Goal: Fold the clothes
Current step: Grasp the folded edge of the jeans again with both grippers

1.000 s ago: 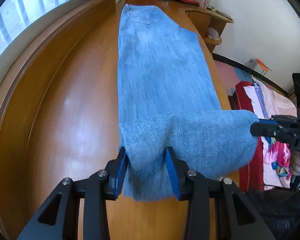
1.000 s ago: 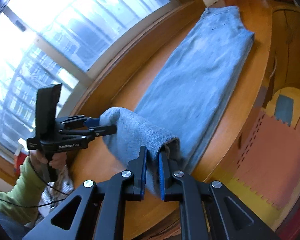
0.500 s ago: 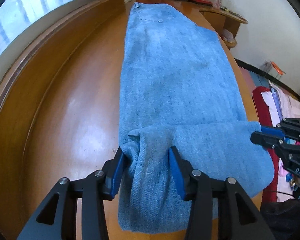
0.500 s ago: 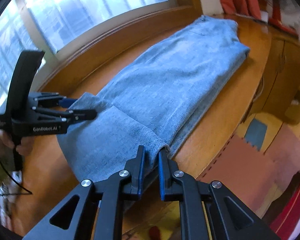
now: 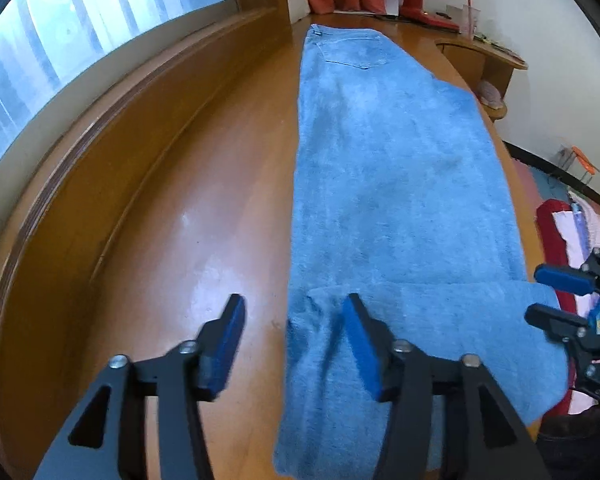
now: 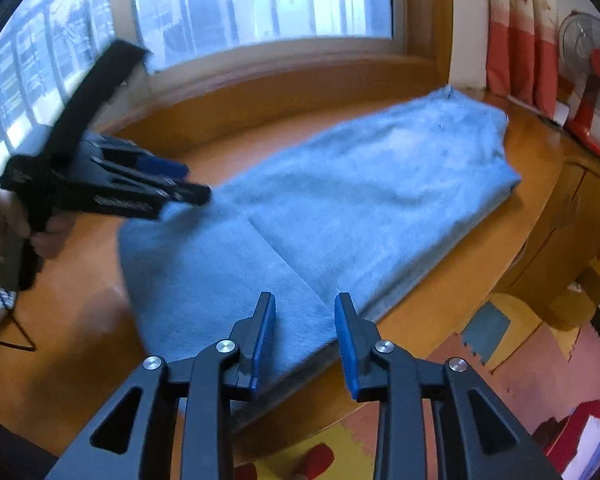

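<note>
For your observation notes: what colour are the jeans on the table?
Light blue denim jeans, plain and faded; clearest in the left wrist view.

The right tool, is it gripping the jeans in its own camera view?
No, the right tool stands open above the jeans.

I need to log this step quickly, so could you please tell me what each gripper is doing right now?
Left gripper: open, jaws just opening, holding nothing; jeans hem lies beneath.
Right gripper: open, jaws just opening, jeans released.

The jeans' [image 5: 400, 208] near end runs off the lower edge, behind blurred fingers [image 5: 224, 340].
</note>
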Demonstrator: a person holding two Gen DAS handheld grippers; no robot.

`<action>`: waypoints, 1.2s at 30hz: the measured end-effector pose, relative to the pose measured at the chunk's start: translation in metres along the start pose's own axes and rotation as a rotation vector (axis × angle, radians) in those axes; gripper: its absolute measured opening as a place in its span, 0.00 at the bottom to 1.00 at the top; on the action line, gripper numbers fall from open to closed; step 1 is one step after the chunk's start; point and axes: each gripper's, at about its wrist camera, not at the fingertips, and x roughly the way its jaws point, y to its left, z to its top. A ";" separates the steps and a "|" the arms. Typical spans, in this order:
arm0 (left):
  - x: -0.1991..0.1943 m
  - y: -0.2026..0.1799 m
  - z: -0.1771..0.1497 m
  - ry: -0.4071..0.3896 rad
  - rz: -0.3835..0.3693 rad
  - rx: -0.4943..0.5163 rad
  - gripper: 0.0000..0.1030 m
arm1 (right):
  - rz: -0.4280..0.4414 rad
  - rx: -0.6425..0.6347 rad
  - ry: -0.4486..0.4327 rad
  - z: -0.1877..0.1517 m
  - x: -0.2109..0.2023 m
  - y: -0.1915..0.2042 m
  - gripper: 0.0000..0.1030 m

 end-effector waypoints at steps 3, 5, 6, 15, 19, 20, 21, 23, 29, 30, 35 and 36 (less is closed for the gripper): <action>-0.001 -0.001 -0.001 -0.002 0.031 0.007 0.61 | 0.053 0.062 0.014 -0.006 0.003 -0.015 0.39; 0.000 -0.001 0.001 -0.002 0.044 0.011 0.61 | 0.085 0.080 0.010 -0.007 0.001 -0.020 0.39; -0.002 -0.001 0.000 -0.007 0.049 0.013 0.61 | 0.090 0.074 0.008 -0.007 0.001 -0.021 0.39; -0.056 0.017 -0.038 -0.087 -0.014 0.056 0.59 | 0.072 0.087 -0.062 -0.008 -0.037 -0.017 0.42; -0.067 0.031 -0.067 -0.083 -0.052 0.099 0.59 | 0.050 0.060 -0.044 -0.021 -0.054 0.000 0.42; -0.067 0.030 -0.073 -0.080 -0.060 0.116 0.59 | 0.044 0.049 -0.037 -0.026 -0.057 0.006 0.42; -0.066 0.030 -0.078 -0.079 -0.067 0.132 0.59 | 0.038 0.039 -0.030 -0.030 -0.060 0.011 0.42; -0.064 0.026 -0.087 -0.084 -0.082 0.175 0.59 | 0.019 0.034 -0.009 -0.041 -0.059 0.022 0.44; -0.047 0.017 -0.093 -0.090 -0.139 0.259 0.59 | -0.066 0.009 0.028 -0.062 -0.047 0.056 0.45; -0.045 0.017 -0.094 -0.092 -0.152 0.266 0.59 | -0.079 0.004 0.022 -0.062 -0.045 0.060 0.45; -0.033 0.011 -0.093 -0.088 -0.197 0.306 0.59 | -0.118 -0.007 0.009 -0.059 -0.030 0.076 0.45; -0.030 0.010 -0.092 -0.092 -0.205 0.310 0.59 | -0.129 -0.006 0.010 -0.058 -0.026 0.078 0.45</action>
